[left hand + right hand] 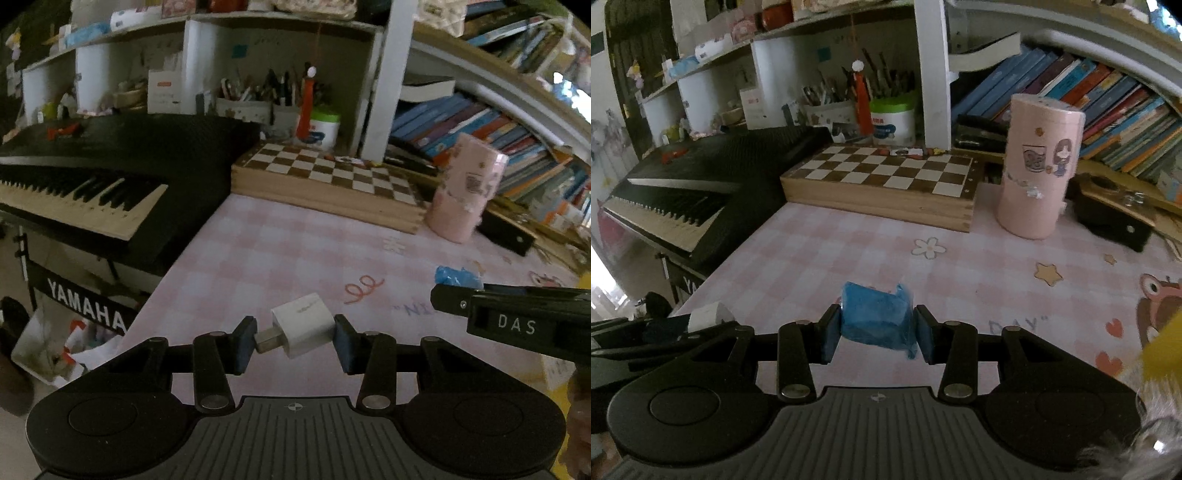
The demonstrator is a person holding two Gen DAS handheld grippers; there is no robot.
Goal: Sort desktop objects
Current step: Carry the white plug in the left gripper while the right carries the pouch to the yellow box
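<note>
In the left wrist view, my left gripper (295, 341) is shut on a white charger plug (304, 328); one pad touches its metal prongs, the other its white body. It sits just above the pink checked desk mat (288, 254). In the right wrist view, my right gripper (877, 332) is shut on a blue wrapped packet (877, 319), its pads pressed on both sides. The packet's edge (458, 275) peeks above the right gripper's body in the left wrist view. The white plug (709, 314) shows at the left of the right wrist view.
A wooden chessboard box (882, 184) lies at the back of the desk. A pink cylinder container (1038, 166) stands right of it. A black Yamaha keyboard (85, 188) borders the desk's left edge. Pen holders (849, 99), books (1108, 99) and a black holder (1112, 218) fill the back.
</note>
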